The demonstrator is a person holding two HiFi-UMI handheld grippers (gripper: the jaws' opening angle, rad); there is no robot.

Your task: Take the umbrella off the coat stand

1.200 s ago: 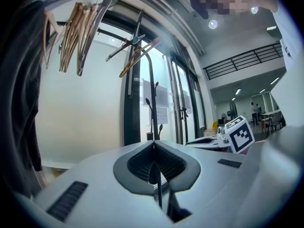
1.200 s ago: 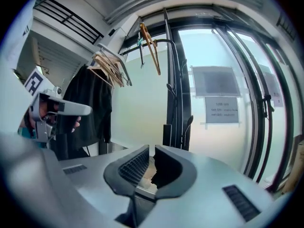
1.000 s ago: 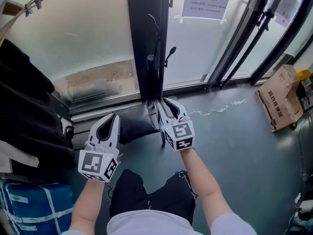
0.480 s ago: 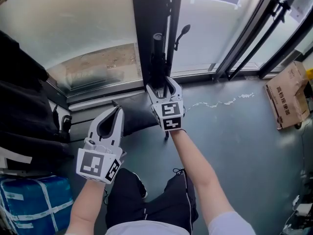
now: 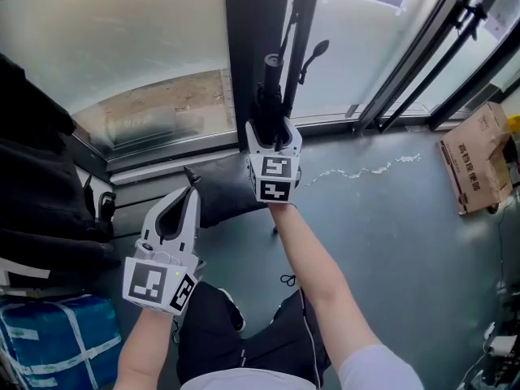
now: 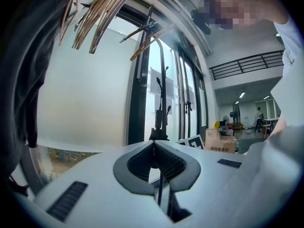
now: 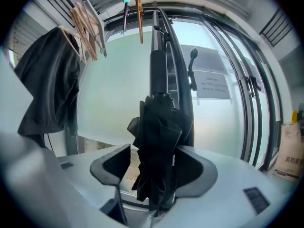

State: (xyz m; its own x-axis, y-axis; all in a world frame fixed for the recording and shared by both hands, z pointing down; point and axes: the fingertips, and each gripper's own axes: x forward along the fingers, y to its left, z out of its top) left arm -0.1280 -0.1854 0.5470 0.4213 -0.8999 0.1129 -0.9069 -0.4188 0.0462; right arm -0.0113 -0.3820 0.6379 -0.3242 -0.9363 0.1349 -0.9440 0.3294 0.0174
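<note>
A folded black umbrella (image 5: 270, 104) hangs upright on the thin black coat stand (image 5: 291, 23), in front of the window. In the right gripper view its bunched fabric (image 7: 156, 137) fills the space between the two jaws. My right gripper (image 5: 274, 136) stands open around it, with a small gap showing at the left pad (image 7: 116, 163); the right pad is hidden behind the fabric. My left gripper (image 5: 188, 192) hangs lower and to the left, shut and empty, with its jaws meeting at the tip (image 6: 154, 144). From there the stand (image 6: 160, 99) shows further off.
Dark coats (image 5: 32, 177) on wooden hangers (image 7: 85, 27) crowd the left side, with a blue bag (image 5: 57, 340) beneath. A wide black window post (image 5: 248, 47) stands right behind the umbrella. A cardboard box (image 5: 479, 165) sits on the grey floor at the right.
My right gripper has moved left and forward to the umbrella, and its jaws have gone from shut to wide around it. The left gripper has sunk a little.
</note>
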